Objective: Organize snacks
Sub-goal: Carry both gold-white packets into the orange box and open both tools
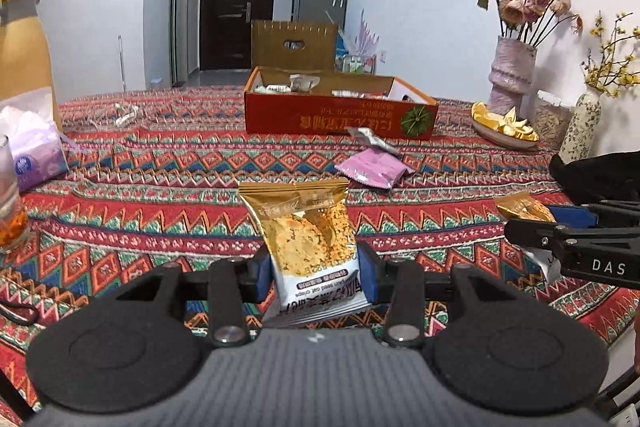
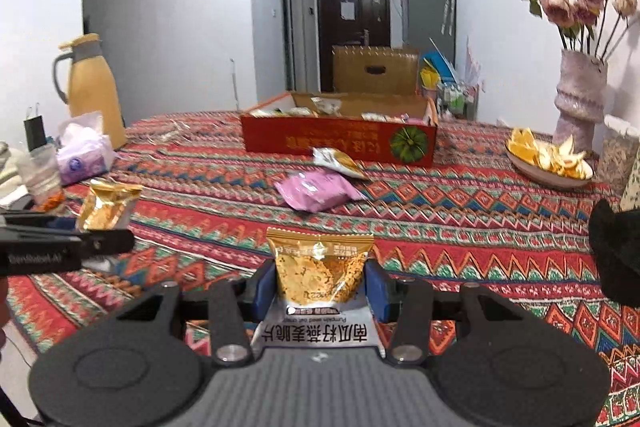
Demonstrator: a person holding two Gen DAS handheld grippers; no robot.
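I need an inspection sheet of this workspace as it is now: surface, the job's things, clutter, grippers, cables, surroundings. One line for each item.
Surface: table under a patterned red tablecloth, somewhat wrinkled.
Job's things: red cardboard box at the far side, open, snacks inside; pink packet and a gold-and-white packet lie before it.
Clutter: tissue pack, yellow thermos, plate of orange peels, vase of dried roses, glass of tea.
Grippers: left gripper shut on a gold oat-crisp packet; right gripper shut on a second gold packet.
Cables: black loop at the table's left edge; its kind cannot be told.
Surroundings: white walls, dark door, grey fridge.
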